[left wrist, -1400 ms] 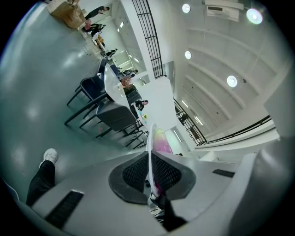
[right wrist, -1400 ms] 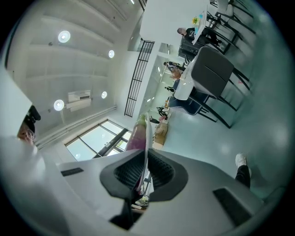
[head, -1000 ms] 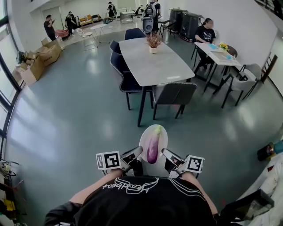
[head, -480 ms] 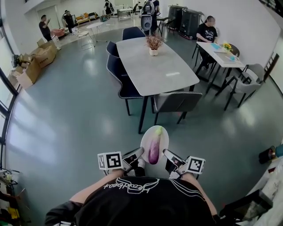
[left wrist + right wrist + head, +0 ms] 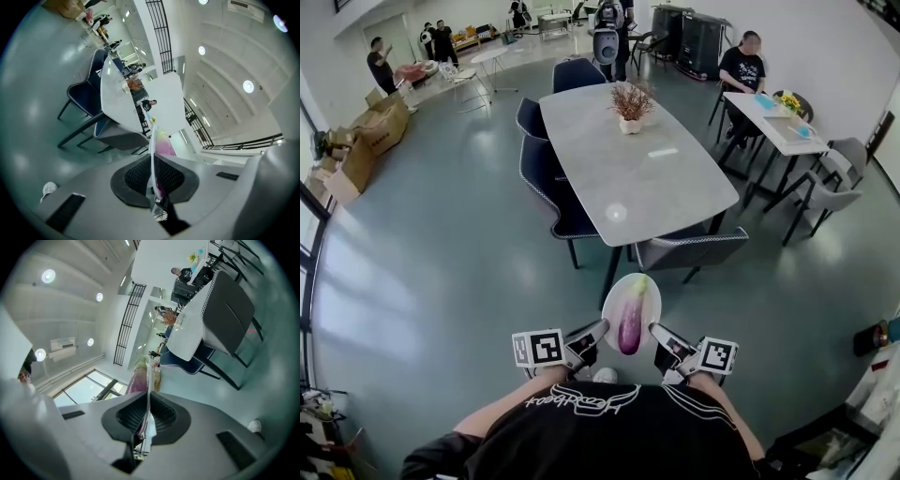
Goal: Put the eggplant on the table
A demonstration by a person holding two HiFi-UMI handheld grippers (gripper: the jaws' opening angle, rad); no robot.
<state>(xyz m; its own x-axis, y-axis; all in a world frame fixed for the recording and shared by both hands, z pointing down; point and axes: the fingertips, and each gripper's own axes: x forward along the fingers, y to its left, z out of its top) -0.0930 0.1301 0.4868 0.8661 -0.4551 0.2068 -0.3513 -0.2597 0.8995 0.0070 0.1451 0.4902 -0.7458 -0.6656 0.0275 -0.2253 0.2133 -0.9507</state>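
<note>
We look down from head height onto a large grey-floored room. At the bottom of the head view, a person in a black shirt holds a hand-held gripper in each hand, and between the two sits an oval white plate held in the air above the floor.

The left hand-held gripper has its jaws pressed together on the plate's left rim. The left gripper view shows the thin white edge pinched between the dark pads. The right hand-held gripper clamps the right rim in the same way, and its own view shows the rim edge-on between closed pads.

A purple eggplant lies lengthwise down the middle of the plate, with its pale green stem end toward the far rim. It rests on the plate alone, and neither gripper touches it.

Just beyond the plate stands a long grey table, and the plate is short of its near end, not over the top. A grey chair is tucked in at that near end, and dark blue chairs line the left edge. A potted plant stands toward the table's far end.

To the right, a seated person is at a smaller white table. Cardboard boxes sit at the far left, and more people stand at the back of the room.
</note>
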